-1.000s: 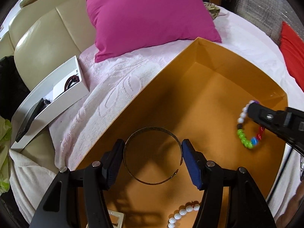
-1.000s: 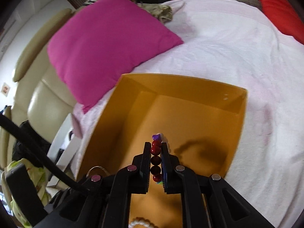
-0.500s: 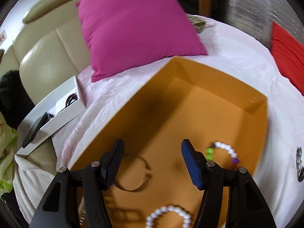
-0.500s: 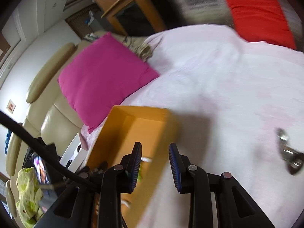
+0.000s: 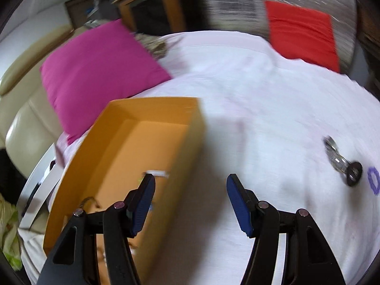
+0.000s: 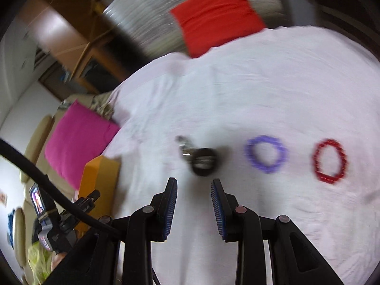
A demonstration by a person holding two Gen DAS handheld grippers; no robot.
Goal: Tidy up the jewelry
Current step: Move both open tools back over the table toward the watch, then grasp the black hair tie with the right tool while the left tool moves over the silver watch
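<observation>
both grippers are empty. the left gripper [image 5: 190, 204] has its blue-padded fingers spread wide with nothing between them, straddling the near wall of the open orange cardboard box [image 5: 190, 147]; the right gripper [image 6: 194, 204] has its fingers parted by a narrower gap, also holding nothing, and points at the pale pink bedspread [image 6: 237, 90]. the box sits toward the left edge of the bedspread beside a magenta square cushion [image 5: 95, 68], and blurred pieces already lie inside it, too smeared to name. the jewelry not yet put away lies loose across the middle of the bedspread: a black ring-shaped piece joined to a silvery metal link band [image 6: 204, 158] just ahead of the right fingertips, then a purple beaded bracelet [image 6: 266, 153], then a red beaded bracelet [image 6: 329, 160] nearest the right edge, each apart from its neighbour. the beaded loops look light and limp, likely to sag and swing, so pinching across one side of the strand should hold them. the metal piece seems heavier and slicker; gripping the black ring's rim looks safest on soft cloth that may bunch.
</observation>
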